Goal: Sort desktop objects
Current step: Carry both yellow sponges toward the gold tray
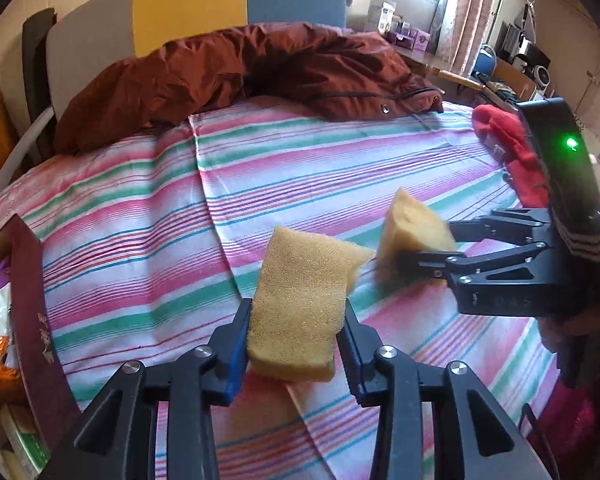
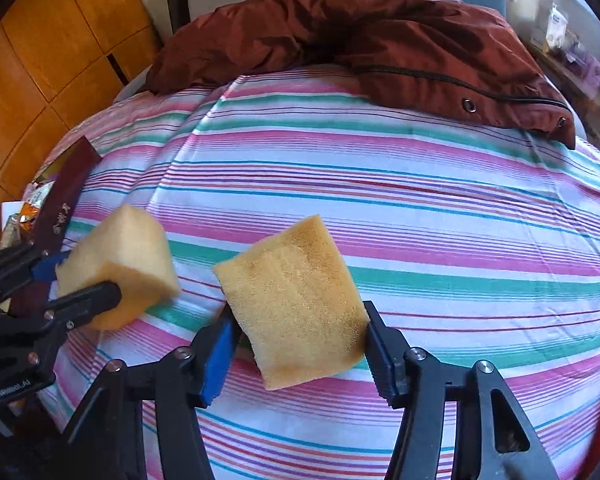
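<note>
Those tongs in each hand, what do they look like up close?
Both tongs, left and right, are black linked bars joined by round silver pins, ending in two fingers lined with ridged blue pads. The right one's black body carries a small green light; the left one's body bears small white lettering.

Rust-brown jacket (image 2: pixel 380 40) on striped sheet (image 2: pixel 420 208); red garment (image 1: pixel 508 148) at edge.

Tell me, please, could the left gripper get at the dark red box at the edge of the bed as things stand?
Probably not to grasp it: the left gripper is shut on a yellow sponge. The way to the dark red box looks free across the striped sheet.
</note>
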`<state>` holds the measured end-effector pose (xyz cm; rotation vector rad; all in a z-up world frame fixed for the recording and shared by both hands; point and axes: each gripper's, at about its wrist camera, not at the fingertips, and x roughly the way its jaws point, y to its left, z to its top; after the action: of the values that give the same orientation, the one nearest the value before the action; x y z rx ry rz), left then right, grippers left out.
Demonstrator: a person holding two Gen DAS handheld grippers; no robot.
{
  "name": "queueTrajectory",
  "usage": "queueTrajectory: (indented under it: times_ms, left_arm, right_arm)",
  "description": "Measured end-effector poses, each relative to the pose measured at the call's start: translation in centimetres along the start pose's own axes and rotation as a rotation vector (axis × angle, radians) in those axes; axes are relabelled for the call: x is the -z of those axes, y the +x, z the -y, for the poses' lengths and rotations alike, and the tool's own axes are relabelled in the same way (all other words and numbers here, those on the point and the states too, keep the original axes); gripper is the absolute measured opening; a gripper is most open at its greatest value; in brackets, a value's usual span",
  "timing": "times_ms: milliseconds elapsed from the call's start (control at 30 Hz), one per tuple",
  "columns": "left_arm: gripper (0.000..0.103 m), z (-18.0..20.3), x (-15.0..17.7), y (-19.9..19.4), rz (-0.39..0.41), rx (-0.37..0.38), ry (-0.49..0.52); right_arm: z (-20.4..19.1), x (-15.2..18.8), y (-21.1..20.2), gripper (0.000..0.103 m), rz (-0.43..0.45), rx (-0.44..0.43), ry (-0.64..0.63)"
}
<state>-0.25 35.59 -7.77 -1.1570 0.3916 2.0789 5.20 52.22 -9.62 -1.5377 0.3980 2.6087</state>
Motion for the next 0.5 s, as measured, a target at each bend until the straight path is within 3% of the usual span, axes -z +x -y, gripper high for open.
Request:
queueTrajectory:
  times_ms: [100,267,500]
  left_arm:
    - [0.04,-0.3,0.3,-1.0,0.017,0.012,-0.015]
    - [0.04,-1.1,0.6,-2.8,0.054,0.01,-0.03]
    - [0.04,-2.6,1.1,-6.7,0.141,-0.036,-0.047]
  right_arm:
    - [-1.0,-0.1,0.1,0.059,-0.005,-0.024,0.003]
    - [-3.0,0.7,0.3,0.059,-0.035,0.029,-0.014]
    - [-4.7,1.6,0.2,0.059,-0.047,0.044,0.045]
